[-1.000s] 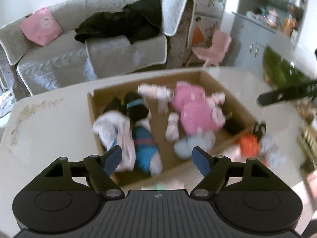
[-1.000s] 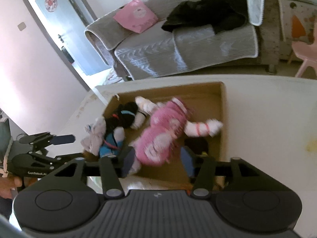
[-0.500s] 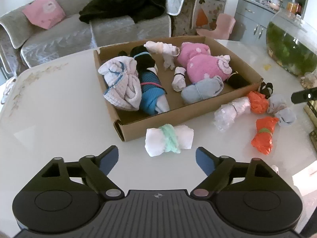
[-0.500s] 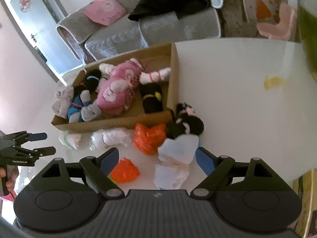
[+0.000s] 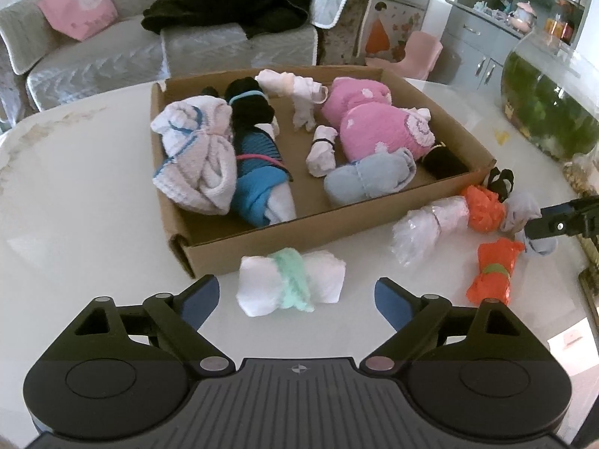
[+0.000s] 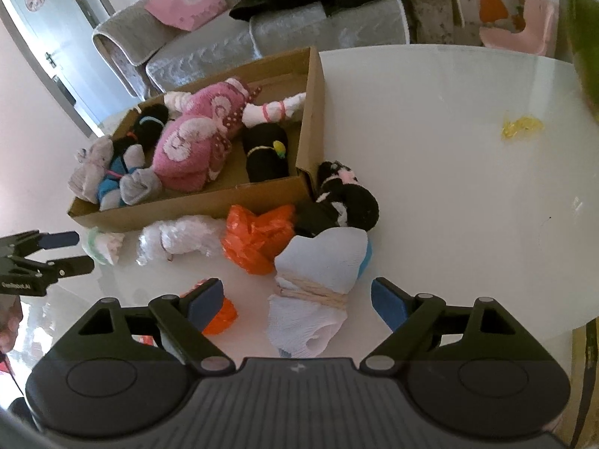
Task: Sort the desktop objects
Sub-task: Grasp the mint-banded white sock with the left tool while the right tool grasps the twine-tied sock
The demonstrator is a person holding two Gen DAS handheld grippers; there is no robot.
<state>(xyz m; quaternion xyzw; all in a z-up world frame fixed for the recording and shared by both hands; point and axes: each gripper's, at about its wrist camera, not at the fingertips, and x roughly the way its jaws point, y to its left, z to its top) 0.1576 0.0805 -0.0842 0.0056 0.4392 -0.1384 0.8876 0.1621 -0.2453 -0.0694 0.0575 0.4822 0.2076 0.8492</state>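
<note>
While you hold both tools low over the white table (image 5: 86,194), your left gripper (image 5: 295,297) stands spread wide, its blue pads either side of a white bundle with a mint-green band (image 5: 292,280) but not pressing it; that bundle lies just off the near wall of the cardboard box (image 5: 284,230). Your right gripper (image 6: 297,299) is also spread, empty, with a pale blue bundle tied with cream cord (image 6: 318,280) lying between its pads, untouched. Near the box's right-hand corner lie a clear plastic roll (image 6: 176,239), an orange bag bundle (image 6: 258,239) and a black-and-white sock roll (image 6: 344,202), all touching in a row. A second orange bundle (image 5: 494,269) lies apart, nearer you.
</note>
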